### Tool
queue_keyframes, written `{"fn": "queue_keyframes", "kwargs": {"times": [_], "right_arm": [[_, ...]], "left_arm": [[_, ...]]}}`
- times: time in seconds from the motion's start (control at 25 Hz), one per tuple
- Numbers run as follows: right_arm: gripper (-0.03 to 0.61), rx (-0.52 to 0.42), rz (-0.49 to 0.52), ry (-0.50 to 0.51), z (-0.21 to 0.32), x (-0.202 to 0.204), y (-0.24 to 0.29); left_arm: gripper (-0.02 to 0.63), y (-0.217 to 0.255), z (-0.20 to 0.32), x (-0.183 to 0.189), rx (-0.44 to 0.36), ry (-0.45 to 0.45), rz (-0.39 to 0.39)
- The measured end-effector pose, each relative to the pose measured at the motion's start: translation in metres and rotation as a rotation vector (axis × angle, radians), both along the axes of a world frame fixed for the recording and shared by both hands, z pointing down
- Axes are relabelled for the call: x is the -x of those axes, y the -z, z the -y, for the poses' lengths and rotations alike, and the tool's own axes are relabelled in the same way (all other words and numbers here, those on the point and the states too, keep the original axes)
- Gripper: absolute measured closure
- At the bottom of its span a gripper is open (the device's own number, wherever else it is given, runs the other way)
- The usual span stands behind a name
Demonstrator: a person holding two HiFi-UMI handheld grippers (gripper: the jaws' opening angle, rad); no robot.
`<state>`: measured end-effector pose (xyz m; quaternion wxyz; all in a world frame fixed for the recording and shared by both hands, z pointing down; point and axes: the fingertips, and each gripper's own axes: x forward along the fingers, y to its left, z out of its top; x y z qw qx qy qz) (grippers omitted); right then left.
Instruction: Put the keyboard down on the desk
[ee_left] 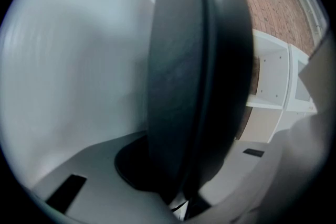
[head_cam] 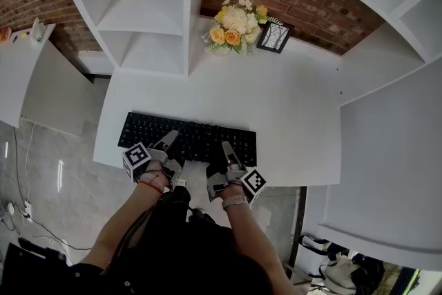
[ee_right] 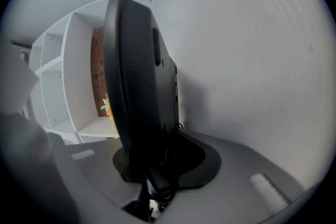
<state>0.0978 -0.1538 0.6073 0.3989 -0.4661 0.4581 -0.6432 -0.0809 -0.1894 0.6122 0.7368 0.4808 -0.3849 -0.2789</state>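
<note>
A black keyboard (head_cam: pixel 190 135) lies lengthwise over the front part of the white desk (head_cam: pixel 290 114), its near edge close to the desk's front edge. My left gripper (head_cam: pixel 168 143) is shut on the near edge left of centre. My right gripper (head_cam: pixel 226 148) is shut on the same edge right of centre. In the left gripper view the keyboard (ee_left: pixel 184 86) stands edge-on between the jaws of the left gripper (ee_left: pixel 173 186). In the right gripper view the keyboard (ee_right: pixel 136 86) likewise fills the jaws of the right gripper (ee_right: pixel 157 176). Whether it rests on the desk I cannot tell.
A bunch of yellow and white flowers (head_cam: pixel 235 27) and a small picture frame (head_cam: pixel 275 36) stand at the desk's back by the brick wall. A white shelf unit (head_cam: pixel 148 17) sits back left. White shelving (head_cam: pixel 387 148) flanks the right side.
</note>
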Motion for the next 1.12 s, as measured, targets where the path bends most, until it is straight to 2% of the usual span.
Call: {"fn": "queue_keyframes", "kwargs": {"times": [0.24, 0.4, 0.56, 0.8, 0.96, 1.12], "right_arm": [[0.505, -0.024, 0.006, 0.012, 0.010, 0.001, 0.003], [0.426, -0.054, 0.023, 0.006, 0.013, -0.007, 0.009], [0.399, -0.055, 0.024, 0.007, 0.006, -0.015, 0.014], [0.399, -0.011, 0.024, 0.130, -0.012, 0.006, 0.018], [0.400, -0.003, 0.036, 0.174, -0.015, 0.018, 0.018], [0.433, 0.013, 0.027, 0.191, -0.014, 0.018, 0.019]], "left_arm": [[0.538, -0.001, 0.008, 0.001, -0.002, 0.024, -0.018], [0.538, -0.002, 0.010, 0.003, -0.001, 0.046, -0.018], [0.540, -0.003, 0.011, 0.003, -0.003, 0.054, -0.015], [0.539, -0.003, 0.012, 0.002, 0.002, 0.053, -0.016], [0.540, -0.004, 0.013, 0.003, 0.007, 0.042, -0.019], [0.540, -0.003, 0.013, 0.002, 0.001, 0.030, -0.021]]}}
